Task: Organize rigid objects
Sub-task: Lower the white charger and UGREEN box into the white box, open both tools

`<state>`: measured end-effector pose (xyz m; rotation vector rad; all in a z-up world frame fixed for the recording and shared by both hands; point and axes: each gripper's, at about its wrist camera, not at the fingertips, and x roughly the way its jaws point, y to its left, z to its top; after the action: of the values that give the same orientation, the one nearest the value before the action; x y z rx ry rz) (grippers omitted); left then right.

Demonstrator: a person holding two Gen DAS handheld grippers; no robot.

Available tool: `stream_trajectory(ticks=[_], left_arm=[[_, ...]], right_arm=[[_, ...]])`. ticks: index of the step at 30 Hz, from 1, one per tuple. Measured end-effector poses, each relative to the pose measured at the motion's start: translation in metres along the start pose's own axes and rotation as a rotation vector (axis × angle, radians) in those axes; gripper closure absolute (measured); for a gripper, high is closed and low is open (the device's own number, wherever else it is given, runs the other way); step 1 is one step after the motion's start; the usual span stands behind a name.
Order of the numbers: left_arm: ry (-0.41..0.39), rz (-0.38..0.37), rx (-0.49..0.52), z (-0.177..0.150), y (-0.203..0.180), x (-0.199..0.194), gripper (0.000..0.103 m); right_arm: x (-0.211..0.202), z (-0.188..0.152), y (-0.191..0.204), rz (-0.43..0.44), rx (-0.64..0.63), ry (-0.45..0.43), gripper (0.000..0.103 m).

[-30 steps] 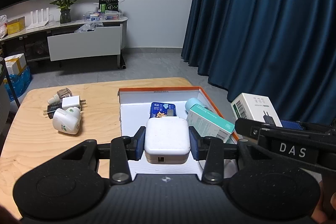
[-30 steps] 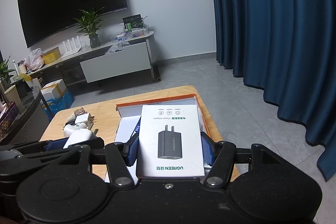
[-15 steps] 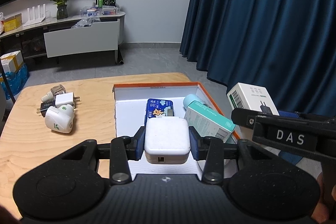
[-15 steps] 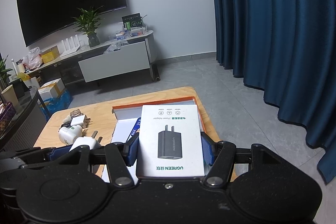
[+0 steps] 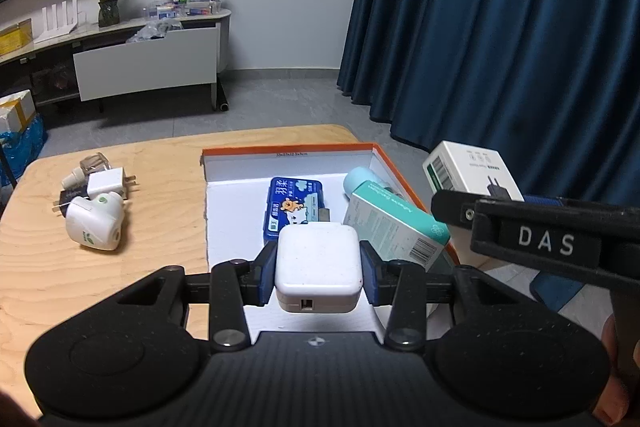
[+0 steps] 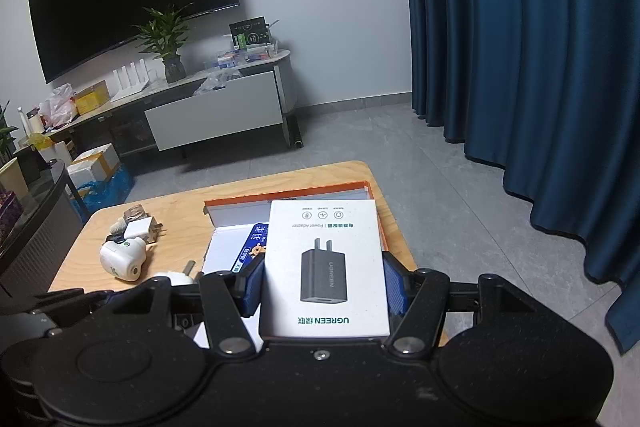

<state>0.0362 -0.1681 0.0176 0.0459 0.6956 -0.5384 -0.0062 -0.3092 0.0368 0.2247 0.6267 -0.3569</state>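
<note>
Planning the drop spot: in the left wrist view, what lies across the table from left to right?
White plug-in diffuser → orange box's left wall → blue tin → teal carton → white adapter box in the right tool.

A pale wooden bench (image 5: 160, 227) with rounded corners carries everything. Toward its right side lies a shallow open cardboard box (image 5: 288, 153), orange outside and white inside, reaching almost to the bench's right edge. Well apart on the left sits a small cluster: a rounded white plug-in device with a green leaf mark (image 5: 94, 223), a small white wall charger with metal prongs (image 5: 107, 183) touching it behind, and a clear little bottle (image 5: 86, 169) beside that.
</note>
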Motion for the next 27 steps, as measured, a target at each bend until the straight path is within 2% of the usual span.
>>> stream_trajectory(ticks=[27], left_arm=[[0.056,-0.03,0.0,0.005,-0.002,0.036,0.061]], right_arm=[[0.033,0.016,0.006,0.012,-0.026,0.018,0.032]])
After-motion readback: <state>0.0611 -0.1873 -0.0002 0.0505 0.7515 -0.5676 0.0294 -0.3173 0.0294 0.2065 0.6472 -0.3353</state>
